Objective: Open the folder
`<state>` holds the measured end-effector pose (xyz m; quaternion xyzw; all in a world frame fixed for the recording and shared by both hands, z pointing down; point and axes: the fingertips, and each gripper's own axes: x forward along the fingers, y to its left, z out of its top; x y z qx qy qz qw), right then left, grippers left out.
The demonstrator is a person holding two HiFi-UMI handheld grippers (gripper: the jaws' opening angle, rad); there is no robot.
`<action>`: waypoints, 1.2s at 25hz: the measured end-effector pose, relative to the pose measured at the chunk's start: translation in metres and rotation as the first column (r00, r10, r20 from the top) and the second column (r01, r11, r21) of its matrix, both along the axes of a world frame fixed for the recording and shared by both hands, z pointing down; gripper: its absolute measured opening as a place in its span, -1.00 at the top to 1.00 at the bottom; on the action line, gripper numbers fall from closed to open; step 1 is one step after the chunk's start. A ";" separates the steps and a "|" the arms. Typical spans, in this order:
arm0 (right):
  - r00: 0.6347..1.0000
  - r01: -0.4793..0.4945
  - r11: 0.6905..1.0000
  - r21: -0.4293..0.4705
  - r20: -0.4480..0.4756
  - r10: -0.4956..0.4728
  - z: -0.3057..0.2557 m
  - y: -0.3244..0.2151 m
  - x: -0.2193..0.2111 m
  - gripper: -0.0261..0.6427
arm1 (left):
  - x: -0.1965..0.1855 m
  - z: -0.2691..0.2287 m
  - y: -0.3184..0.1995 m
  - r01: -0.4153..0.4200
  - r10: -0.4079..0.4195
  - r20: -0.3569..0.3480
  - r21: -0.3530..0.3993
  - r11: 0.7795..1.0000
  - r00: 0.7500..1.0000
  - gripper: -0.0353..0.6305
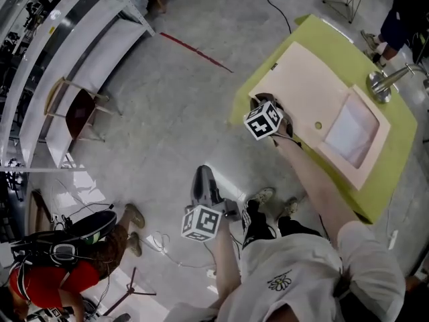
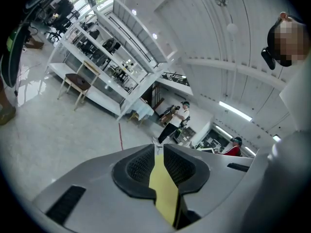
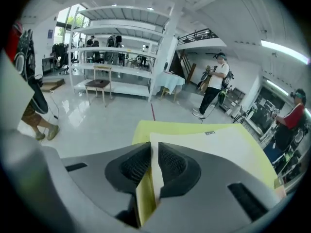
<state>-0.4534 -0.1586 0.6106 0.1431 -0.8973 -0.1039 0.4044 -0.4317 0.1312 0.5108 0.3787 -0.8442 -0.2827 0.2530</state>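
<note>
Yellow-green tabletop [image 1: 401,154] is carrying the folder [image 1: 315,92], which is lying flat and closed, one corner pointing towards the person. The right gripper [image 3: 154,149] is sitting at that corner with the cream cover's edge running between its jaws, which are standing slightly parted and not yet pinching. I am judging the step to be taking hold of the cover. It is calling for only the top leaf in the bite, a firm close, then a slow lift. The round stud [image 1: 318,125] may be fastening the cover (worth easing, not yanking).

The table's near edge is lying right under the jaws, so a low approach is risking a bump. The metal fitting [image 1: 385,82] is standing just beside the folder's far side, where a swung cover could be striking it. Overhead, nothing is crowding the lift.

The left gripper [image 2: 159,149] is hanging well off the table over the floor, jaws nearly together on no part of the folder (a yellow strip is showing in the gap; tool part or scrap, I cannot tell).
</note>
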 end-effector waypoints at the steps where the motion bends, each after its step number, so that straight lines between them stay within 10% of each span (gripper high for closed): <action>1: 1.000 -0.008 1.000 -0.025 0.010 0.009 0.000 0.000 0.000 0.83 | -0.002 -0.001 0.001 0.001 -0.001 0.001 0.000 1.000 1.000 0.69; 9: 0.996 -0.073 0.945 -0.320 0.028 0.087 0.006 -0.003 0.002 0.81 | -0.010 -0.010 -0.007 -0.016 0.016 0.017 -0.002 1.000 1.000 0.69; 12: 0.998 -0.050 0.911 -0.410 0.022 0.065 0.001 0.001 -0.001 0.50 | -0.007 -0.018 -0.017 -0.041 0.041 0.024 -0.003 0.999 0.999 0.69; 19: 0.995 -0.003 0.883 -0.469 0.088 0.050 -0.057 0.007 -0.019 0.49 | -0.021 -0.055 -0.049 -0.161 0.166 0.144 -0.049 0.986 0.975 0.69; 25: 0.940 0.016 0.888 -0.460 0.310 0.143 -0.159 -0.026 0.044 0.49 | 0.028 -0.107 -0.128 -0.354 0.368 0.326 -0.105 0.929 0.871 0.69; 30: 0.795 -0.085 0.929 -0.361 0.538 0.282 -0.251 -0.062 0.144 0.72 | 0.090 -0.161 -0.197 -0.517 0.489 0.452 -0.071 0.853 0.746 0.69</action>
